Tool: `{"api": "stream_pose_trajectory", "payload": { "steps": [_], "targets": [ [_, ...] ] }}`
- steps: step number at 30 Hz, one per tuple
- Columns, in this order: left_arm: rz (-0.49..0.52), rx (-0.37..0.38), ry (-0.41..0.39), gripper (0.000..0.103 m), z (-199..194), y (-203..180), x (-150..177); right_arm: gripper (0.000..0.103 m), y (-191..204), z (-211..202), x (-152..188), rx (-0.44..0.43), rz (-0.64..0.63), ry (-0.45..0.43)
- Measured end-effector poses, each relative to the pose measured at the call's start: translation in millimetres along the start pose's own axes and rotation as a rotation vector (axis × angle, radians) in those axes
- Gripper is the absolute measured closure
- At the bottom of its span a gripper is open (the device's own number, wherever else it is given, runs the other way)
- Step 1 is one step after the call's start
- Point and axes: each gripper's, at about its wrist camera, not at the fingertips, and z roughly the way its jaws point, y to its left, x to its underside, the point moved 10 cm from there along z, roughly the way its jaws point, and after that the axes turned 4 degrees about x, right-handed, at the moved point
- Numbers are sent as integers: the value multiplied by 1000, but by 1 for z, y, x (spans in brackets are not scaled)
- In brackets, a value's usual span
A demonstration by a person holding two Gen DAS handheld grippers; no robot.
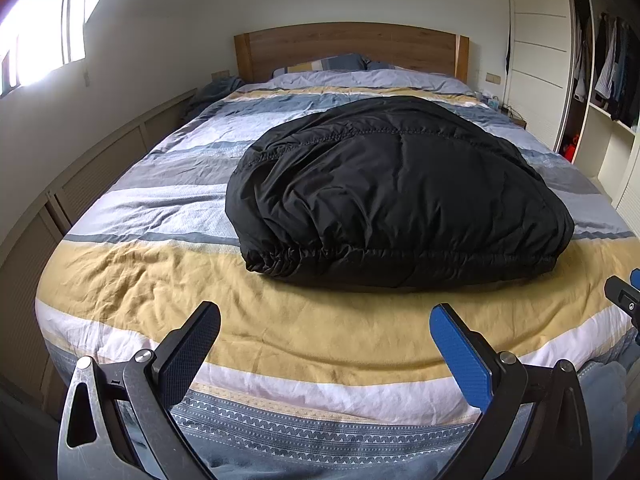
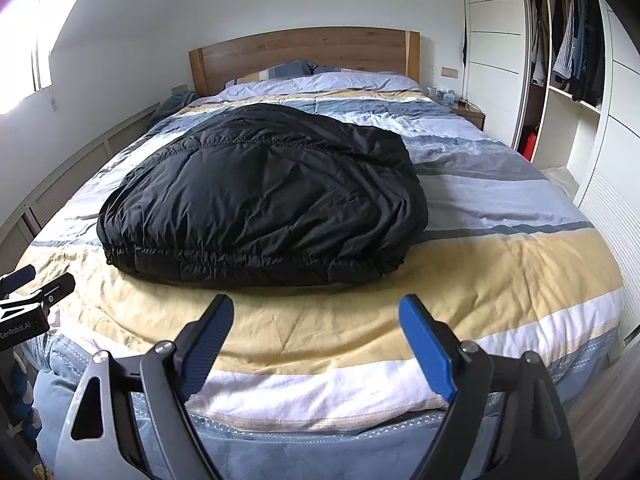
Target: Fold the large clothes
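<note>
A black puffy jacket (image 1: 392,192) lies in a folded, rounded bundle on the striped bed cover (image 1: 280,320), its gathered hem facing me. It also shows in the right wrist view (image 2: 264,196). My left gripper (image 1: 325,316) is open and empty, held above the yellow stripe short of the jacket. My right gripper (image 2: 317,307) is open and empty too, also short of the hem. The right gripper's tip shows at the right edge of the left wrist view (image 1: 624,296). The left gripper shows at the left edge of the right wrist view (image 2: 32,300).
A wooden headboard (image 1: 348,46) and pillows (image 1: 328,65) are at the far end. An open wardrobe with hanging clothes (image 2: 576,52) stands on the right, a nightstand (image 2: 464,110) beside it. A low cabinet wall (image 1: 80,184) and window (image 1: 40,40) run along the left.
</note>
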Motion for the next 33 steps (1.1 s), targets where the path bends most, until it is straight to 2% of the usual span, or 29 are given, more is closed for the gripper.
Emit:
{"api": "stream_pose_trajectory", "payload": {
  "steps": [33],
  "targets": [
    [9,-26,-36,0,-5,6,-7,19,17,14,7,-2,-52,31]
  ]
}}
